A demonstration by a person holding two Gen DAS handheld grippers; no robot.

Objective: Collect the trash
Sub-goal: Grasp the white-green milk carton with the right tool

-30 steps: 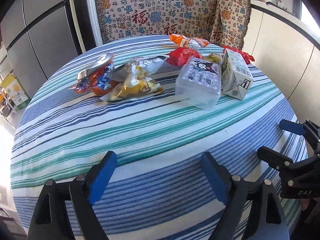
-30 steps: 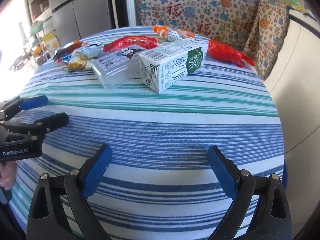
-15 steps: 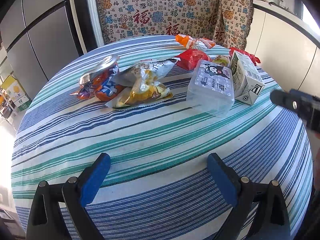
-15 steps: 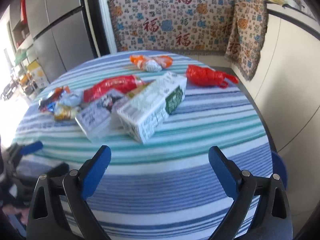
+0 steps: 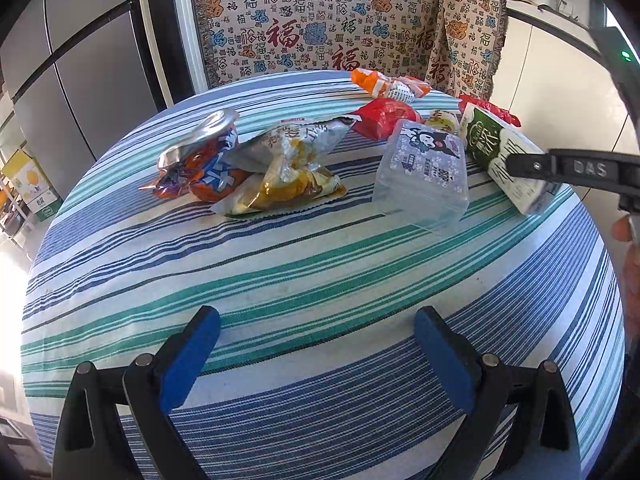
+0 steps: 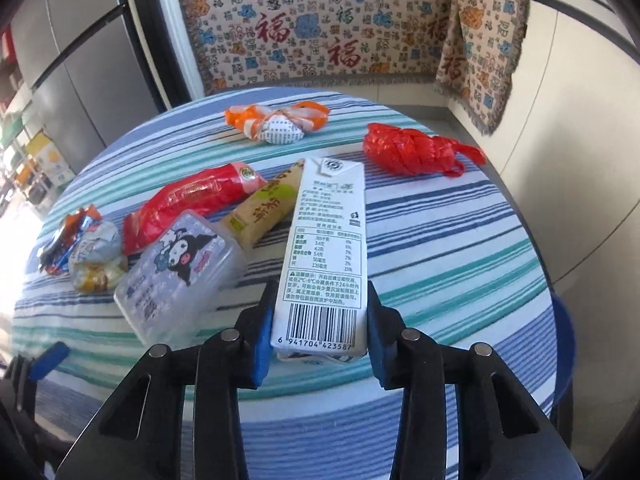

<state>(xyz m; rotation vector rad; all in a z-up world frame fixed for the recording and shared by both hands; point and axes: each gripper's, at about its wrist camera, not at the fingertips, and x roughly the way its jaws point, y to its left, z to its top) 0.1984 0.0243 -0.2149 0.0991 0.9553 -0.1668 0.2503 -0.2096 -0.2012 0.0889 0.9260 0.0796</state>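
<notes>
Two pads of our right gripper, having just closed, pinch only the carton's end; lifted, it could swing loose. Our left gripper gapes empty.

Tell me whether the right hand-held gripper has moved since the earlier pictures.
Yes. The right hand-held gripper advanced across the striped tablecloth toward the patterned sofa cover; its jaws have just been closing around the white rectangular milk carton.
</notes>
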